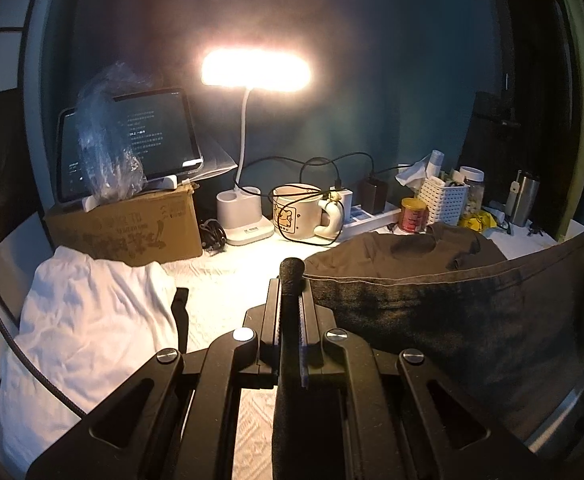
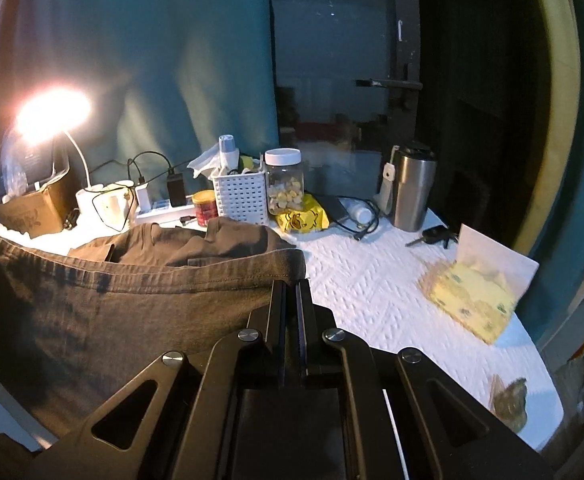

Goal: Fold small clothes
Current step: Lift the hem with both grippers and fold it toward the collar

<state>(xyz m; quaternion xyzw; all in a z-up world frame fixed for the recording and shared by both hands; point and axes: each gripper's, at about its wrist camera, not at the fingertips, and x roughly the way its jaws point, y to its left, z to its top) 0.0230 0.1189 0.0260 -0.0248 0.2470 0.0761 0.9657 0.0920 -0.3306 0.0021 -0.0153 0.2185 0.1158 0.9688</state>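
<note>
While the hem of a dark grey T-shirt [image 1: 451,312] hangs lifted and stretched between the two tools, the rest of the garment, collar end included, lies crumpled on the white quilted tabletop [image 2: 371,280] toward the clutter at the back. The left tool [image 1: 292,280] is closed tight, with a rolled wad of the dark fabric poking up between its fingers; the right tool [image 2: 290,288] is likewise closed, pinching the other corner of the same hem just at its fingertips. Judging by this, the fold on this shirt is only at its opening stage: the bottom edge is gathered and raised, yet nothing is laid over or flattened, and the upper part looks rumpled rather than spread. A white garment [image 1: 88,320] lies to the left beside a cardboard box [image 1: 128,224], loosely heaped as far as the left wrist view shows, so it probably awaits folding too. Behind the shirt stand a mug [image 1: 297,216], a lit desk lamp [image 1: 256,70], a red tin [image 2: 205,208] and a perforated white basket [image 2: 242,196], close enough to snag cloth carried forward.
</note>
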